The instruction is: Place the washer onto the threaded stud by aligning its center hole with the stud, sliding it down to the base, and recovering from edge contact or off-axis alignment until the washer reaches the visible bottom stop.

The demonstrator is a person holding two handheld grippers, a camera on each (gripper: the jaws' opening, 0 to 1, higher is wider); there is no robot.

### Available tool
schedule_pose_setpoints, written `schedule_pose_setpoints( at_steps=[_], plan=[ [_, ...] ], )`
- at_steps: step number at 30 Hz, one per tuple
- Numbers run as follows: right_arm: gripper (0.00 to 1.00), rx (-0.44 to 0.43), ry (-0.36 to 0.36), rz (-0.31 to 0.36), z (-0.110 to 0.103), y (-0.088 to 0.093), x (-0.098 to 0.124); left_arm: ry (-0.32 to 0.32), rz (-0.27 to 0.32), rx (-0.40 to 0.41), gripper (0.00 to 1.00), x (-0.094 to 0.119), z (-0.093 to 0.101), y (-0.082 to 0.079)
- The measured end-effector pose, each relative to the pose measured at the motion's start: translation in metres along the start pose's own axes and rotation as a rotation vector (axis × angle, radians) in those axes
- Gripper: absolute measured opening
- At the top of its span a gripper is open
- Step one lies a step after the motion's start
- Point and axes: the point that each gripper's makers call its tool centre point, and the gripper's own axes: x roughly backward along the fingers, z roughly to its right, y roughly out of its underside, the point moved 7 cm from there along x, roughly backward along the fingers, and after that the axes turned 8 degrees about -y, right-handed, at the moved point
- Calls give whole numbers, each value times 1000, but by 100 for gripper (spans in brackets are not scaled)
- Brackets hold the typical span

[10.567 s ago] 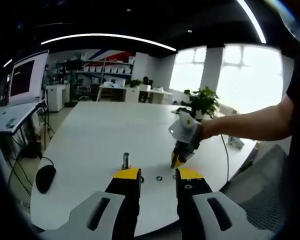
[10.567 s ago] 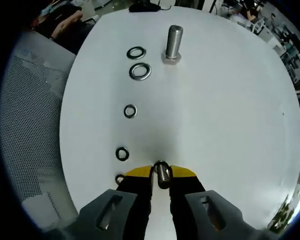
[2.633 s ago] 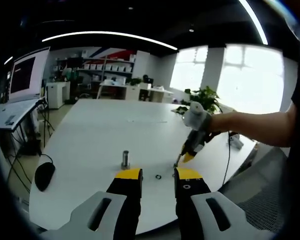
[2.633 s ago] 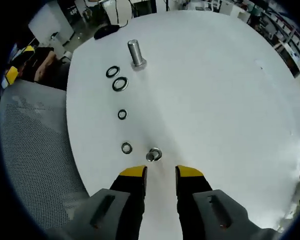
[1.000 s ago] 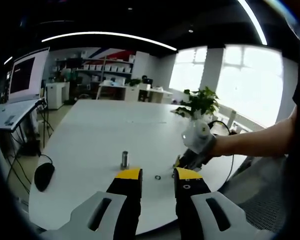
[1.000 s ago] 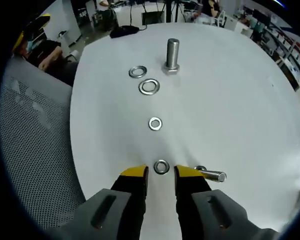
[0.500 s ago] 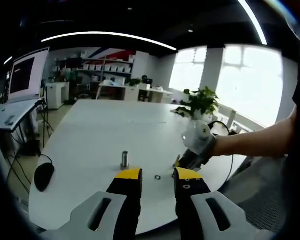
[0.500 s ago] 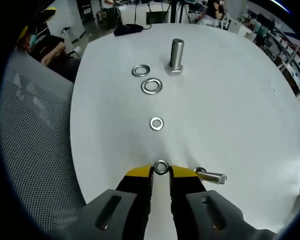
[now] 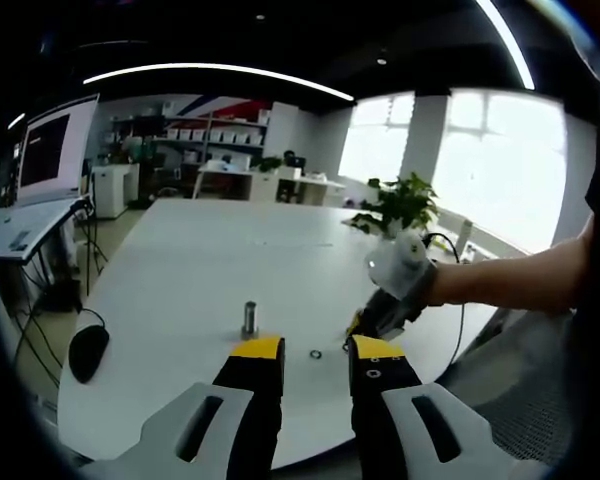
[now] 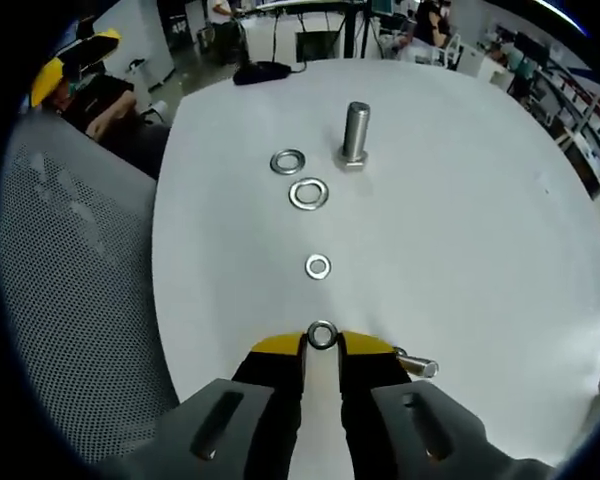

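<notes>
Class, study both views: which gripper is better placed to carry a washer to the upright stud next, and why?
Right. The right gripper is already shut on a washer, with the upright stud straight ahead. The left gripper is open, holding nothing.

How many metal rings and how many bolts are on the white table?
Flat silver metal washers: 4, one held in the right gripper at, and three lying flat at and.
Silver metal bolts: 2, one standing upright and one lying on its side.
Total: 6.
</notes>
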Motion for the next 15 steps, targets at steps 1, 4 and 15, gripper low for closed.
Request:
schedule_pose_setpoints(
  at_steps=[1, 4, 15],
  plan=[
    [14, 1, 1, 4, 0, -1, 1, 1, -1, -1, 23, 0, 0, 0],
    [14, 8, 11, 15, -1, -3, 5, 0, 1, -1, 23, 0, 0, 0],
    [14, 48, 38, 53, -1, -15, 14, -4, -6, 2, 23, 0, 0, 0]
  ],
)
